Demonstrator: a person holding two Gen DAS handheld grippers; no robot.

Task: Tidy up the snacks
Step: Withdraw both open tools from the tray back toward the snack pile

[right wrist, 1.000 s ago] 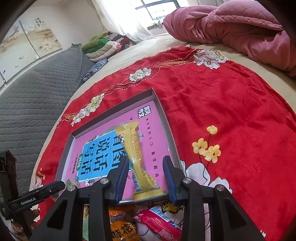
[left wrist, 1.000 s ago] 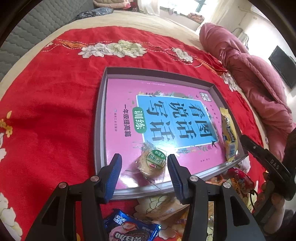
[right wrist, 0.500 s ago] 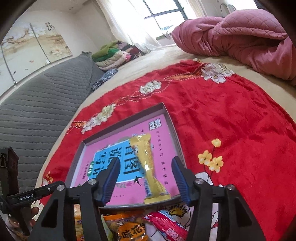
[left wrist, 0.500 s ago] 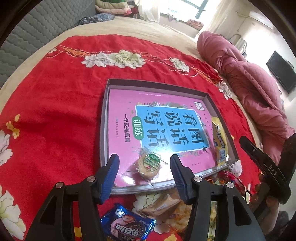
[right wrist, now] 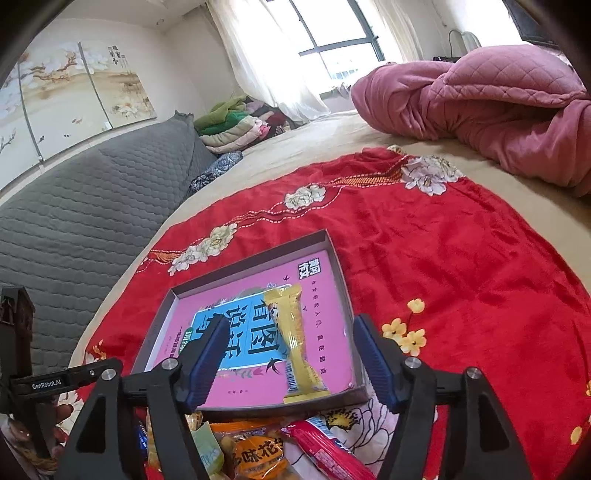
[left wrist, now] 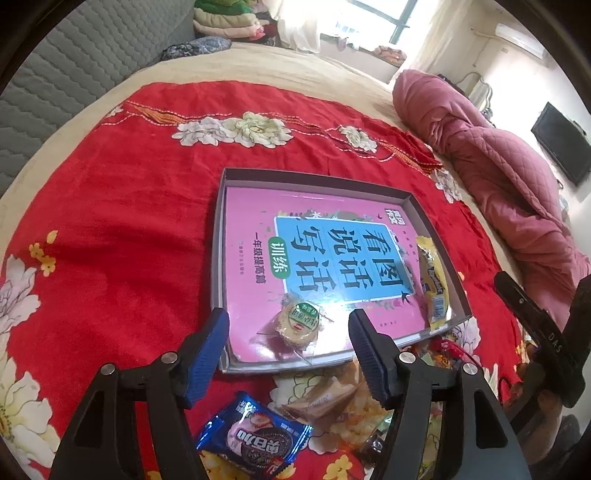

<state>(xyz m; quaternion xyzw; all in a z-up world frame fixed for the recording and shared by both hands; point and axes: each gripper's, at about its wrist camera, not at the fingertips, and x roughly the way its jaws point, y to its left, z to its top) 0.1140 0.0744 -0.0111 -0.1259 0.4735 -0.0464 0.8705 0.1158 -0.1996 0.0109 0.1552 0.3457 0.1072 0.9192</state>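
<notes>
Left wrist alone shows round cracker pack (left wrist: 297, 322).

You have one grey tray (left wrist: 218, 266) holding one pink book (left wrist: 251, 221) and two snacks: one round biscuit pack (left wrist: 297, 322) and one long yellow bar (right wrist: 295, 343). You hold two claws. The loose pile below the tray is too jumbled to count.

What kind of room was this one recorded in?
Most likely a bedroom at home: the work goes on atop a bed with a red floral cloth, a bunched pink quilt lies beyond, and folded bedding is stacked by the curtained window.
</notes>
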